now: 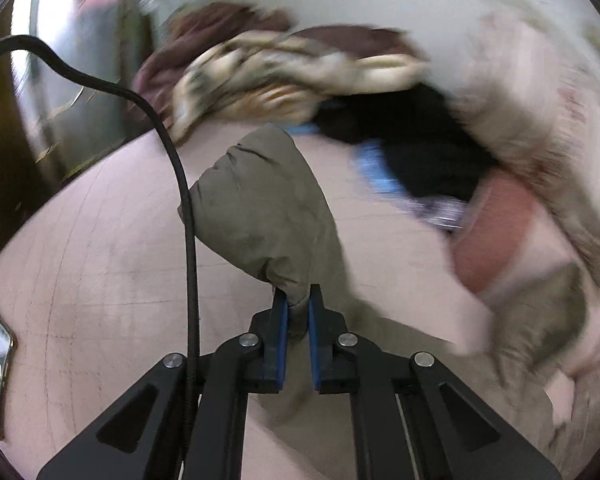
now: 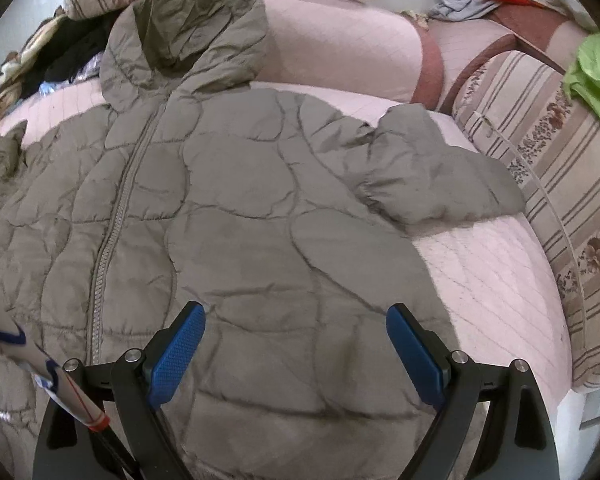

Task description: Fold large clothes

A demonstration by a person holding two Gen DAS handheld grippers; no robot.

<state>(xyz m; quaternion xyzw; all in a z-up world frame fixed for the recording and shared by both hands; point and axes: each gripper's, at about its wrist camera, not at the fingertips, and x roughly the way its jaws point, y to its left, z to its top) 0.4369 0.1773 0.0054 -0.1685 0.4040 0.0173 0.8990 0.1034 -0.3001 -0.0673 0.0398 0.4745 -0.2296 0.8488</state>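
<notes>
An olive-grey quilted puffer jacket (image 2: 228, 208) lies front up on a pink quilted bed cover (image 2: 496, 272), zip closed, hood (image 2: 188, 36) toward the pillows. One sleeve (image 2: 432, 168) lies bent out to the right. My right gripper (image 2: 296, 320) hovers over the jacket's lower front, open, nothing between its blue pads. In the blurred left wrist view, my left gripper (image 1: 298, 304) is shut on the cuff end of the jacket's other sleeve (image 1: 260, 208), which rises puffed ahead of the jaws above the pink cover (image 1: 100, 264).
Striped floral pillows (image 2: 540, 152) line the right and far sides. A heap of other clothes (image 1: 300, 68) and dark fabric (image 1: 416, 148) lies at the bed's far end. A black cable (image 1: 188, 216) crosses the left view. A green cloth (image 2: 596, 76) hangs at right.
</notes>
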